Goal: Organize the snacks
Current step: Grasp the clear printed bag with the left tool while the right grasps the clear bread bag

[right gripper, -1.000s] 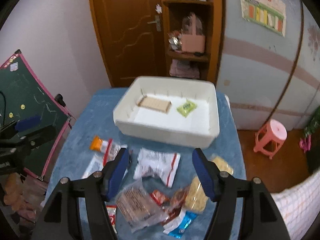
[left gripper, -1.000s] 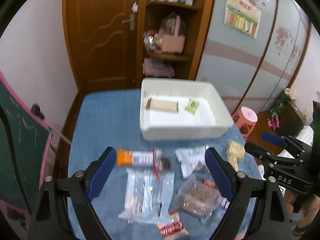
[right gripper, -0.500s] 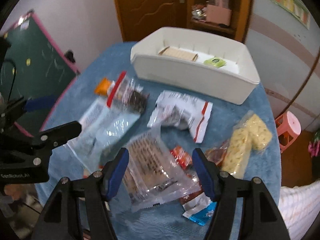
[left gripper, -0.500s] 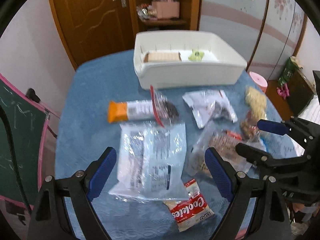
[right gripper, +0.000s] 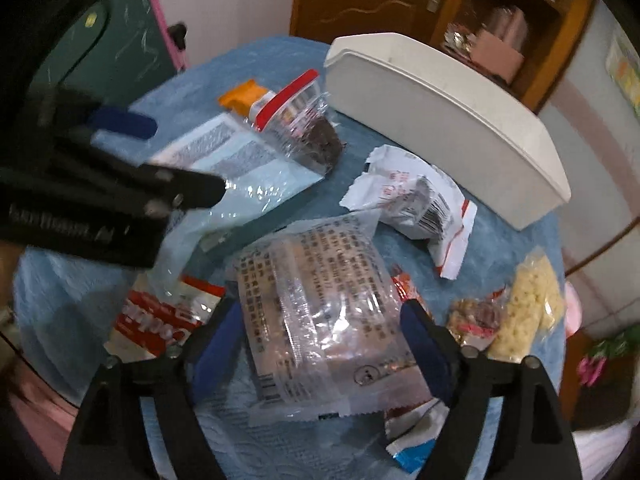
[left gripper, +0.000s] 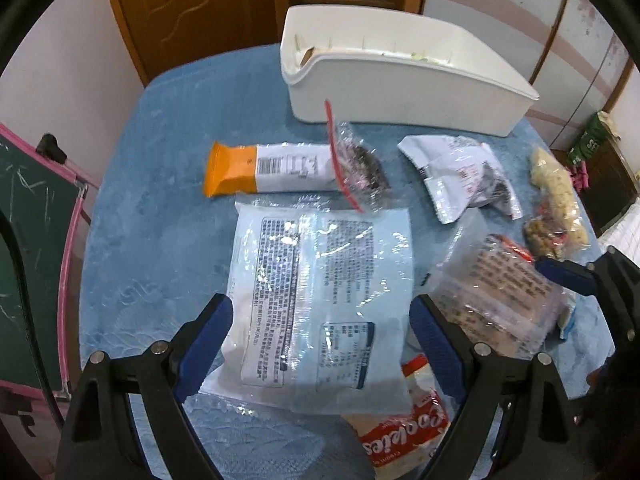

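Several snack packs lie on a blue cloth-covered table (left gripper: 160,208). My left gripper (left gripper: 320,340) is open, its jaws on either side of a flat pale-blue printed packet (left gripper: 320,296). My right gripper (right gripper: 320,340) is open, its jaws on either side of a clear packet of brown biscuits (right gripper: 316,312), also in the left wrist view (left gripper: 496,300). A white storage bin (left gripper: 400,92) stands at the far side of the table. It also shows in the right wrist view (right gripper: 448,120).
An orange-and-white bar (left gripper: 268,172), a clear zip bag with a red strip (left gripper: 356,172), a white torn wrapper (left gripper: 464,184), a yellow puffed snack pack (left gripper: 556,196) and a red Cookies pack (left gripper: 404,436) lie around. A green chalkboard (left gripper: 24,240) stands left.
Both grippers have come down and forward over the snacks. The pale-blue packet now sits between the left jaws and the biscuit packet between the right jaws.
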